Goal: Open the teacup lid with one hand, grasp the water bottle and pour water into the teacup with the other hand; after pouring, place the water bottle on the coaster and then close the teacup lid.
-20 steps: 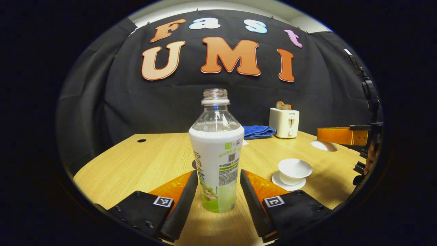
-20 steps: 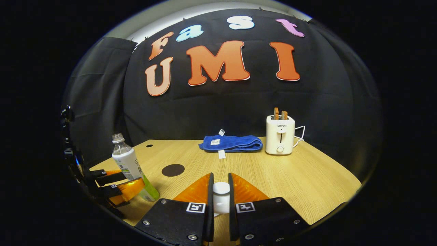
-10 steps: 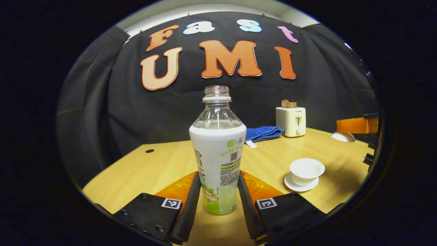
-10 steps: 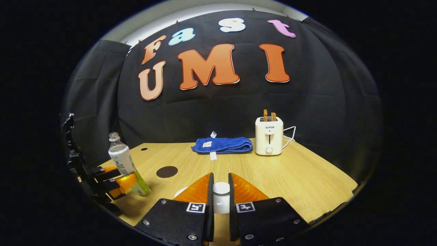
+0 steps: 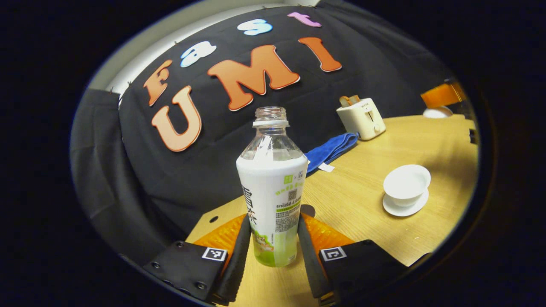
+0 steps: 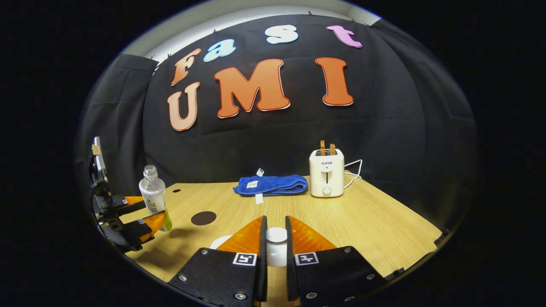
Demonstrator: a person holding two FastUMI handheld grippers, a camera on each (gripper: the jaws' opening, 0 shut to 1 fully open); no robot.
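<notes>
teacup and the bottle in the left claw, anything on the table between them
Nothing: in the left gripper view, bare wooden table separates the water bottle, held in the left claw, from the open teacup.

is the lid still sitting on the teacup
No, the left gripper view shows the teacup open on its saucer, with no lid on it.

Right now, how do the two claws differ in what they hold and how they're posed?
The left claw grips the tall water bottle low on its labelled body; the right claw pinches the small white teacup lid by its knob. The left claw view is tilted; the right claw view sits level. Both are shut on their loads above the wooden table.
</notes>
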